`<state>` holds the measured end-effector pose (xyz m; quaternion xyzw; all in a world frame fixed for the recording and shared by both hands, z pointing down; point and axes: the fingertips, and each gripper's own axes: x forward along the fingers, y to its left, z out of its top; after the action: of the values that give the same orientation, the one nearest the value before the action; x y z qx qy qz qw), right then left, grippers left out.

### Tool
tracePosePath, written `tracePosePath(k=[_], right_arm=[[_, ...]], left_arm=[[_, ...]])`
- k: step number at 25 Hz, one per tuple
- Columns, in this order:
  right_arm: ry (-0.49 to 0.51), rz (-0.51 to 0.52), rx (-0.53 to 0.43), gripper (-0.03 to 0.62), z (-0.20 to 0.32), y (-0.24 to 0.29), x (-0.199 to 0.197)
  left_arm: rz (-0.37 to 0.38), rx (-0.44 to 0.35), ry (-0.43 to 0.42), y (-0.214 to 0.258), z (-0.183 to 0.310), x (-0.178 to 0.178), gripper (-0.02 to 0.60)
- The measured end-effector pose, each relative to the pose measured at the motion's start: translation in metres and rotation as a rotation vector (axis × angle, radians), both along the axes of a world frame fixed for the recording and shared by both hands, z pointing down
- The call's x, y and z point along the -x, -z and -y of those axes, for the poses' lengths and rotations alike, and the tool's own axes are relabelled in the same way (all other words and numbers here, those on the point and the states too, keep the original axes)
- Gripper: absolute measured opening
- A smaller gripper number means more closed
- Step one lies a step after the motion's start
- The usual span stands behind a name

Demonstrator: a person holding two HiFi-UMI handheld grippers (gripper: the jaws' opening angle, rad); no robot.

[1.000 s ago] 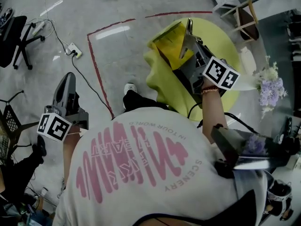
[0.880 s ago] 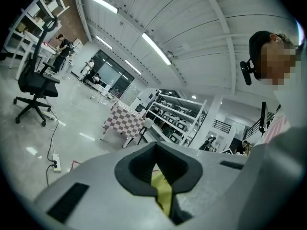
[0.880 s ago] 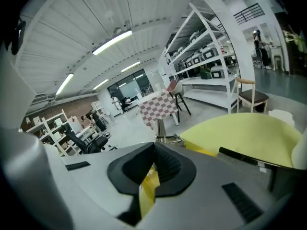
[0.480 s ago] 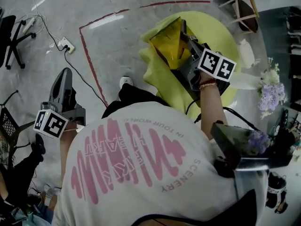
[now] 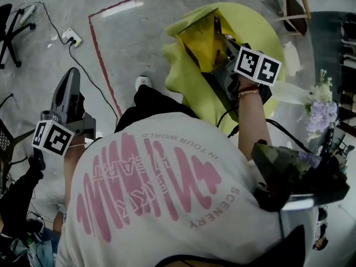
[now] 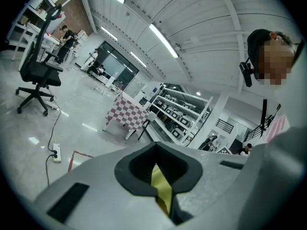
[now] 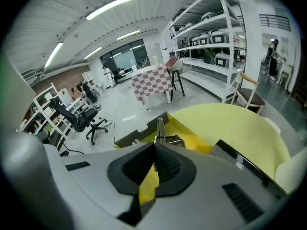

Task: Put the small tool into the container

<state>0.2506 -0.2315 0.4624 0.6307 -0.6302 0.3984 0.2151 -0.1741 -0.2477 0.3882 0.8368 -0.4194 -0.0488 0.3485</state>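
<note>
A yellow open container (image 5: 201,33) stands on the round yellow-green table (image 5: 262,31). My right gripper (image 5: 223,38) reaches over its near edge, shut on a small thin metal tool (image 7: 159,127) that points out past the jaw tips above the container's yellow floor (image 7: 194,139). In the right gripper view the gripper (image 7: 154,147) has its jaws meeting, with the table (image 7: 240,128) behind. My left gripper (image 5: 69,81) hangs at the left over the bare floor, far from the table. In its own view the gripper (image 6: 155,161) is shut on nothing.
A red tape line (image 5: 99,54) marks the floor left of the table, with a power strip (image 5: 69,36) and an office chair (image 5: 8,21) beyond. Purple flowers (image 5: 321,114) and a wooden chair (image 5: 293,5) stand to the right. Shelves (image 7: 216,32) and a checkered table (image 7: 151,83) lie farther off.
My right gripper has pushed the tool forward and lower, from above the container's edge to over its inside. The left gripper has barely moved.
</note>
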Motion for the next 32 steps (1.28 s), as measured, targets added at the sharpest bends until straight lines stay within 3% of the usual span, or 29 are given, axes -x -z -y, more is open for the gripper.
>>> tracePosePath(k=[17, 32], right_arm=[[0.117, -0.166, 0.085, 0.009, -0.001, -0.016, 0.009], [0.201, -0.262, 0.168, 0.009, 0.005, -0.030, 0.012]], left_arm=[[0.007, 0.030, 0.022, -0.015, -0.031, 0.009, 0.008], [0.006, 0.036, 0.046, -0.018, -0.027, 0.012, 0.008]])
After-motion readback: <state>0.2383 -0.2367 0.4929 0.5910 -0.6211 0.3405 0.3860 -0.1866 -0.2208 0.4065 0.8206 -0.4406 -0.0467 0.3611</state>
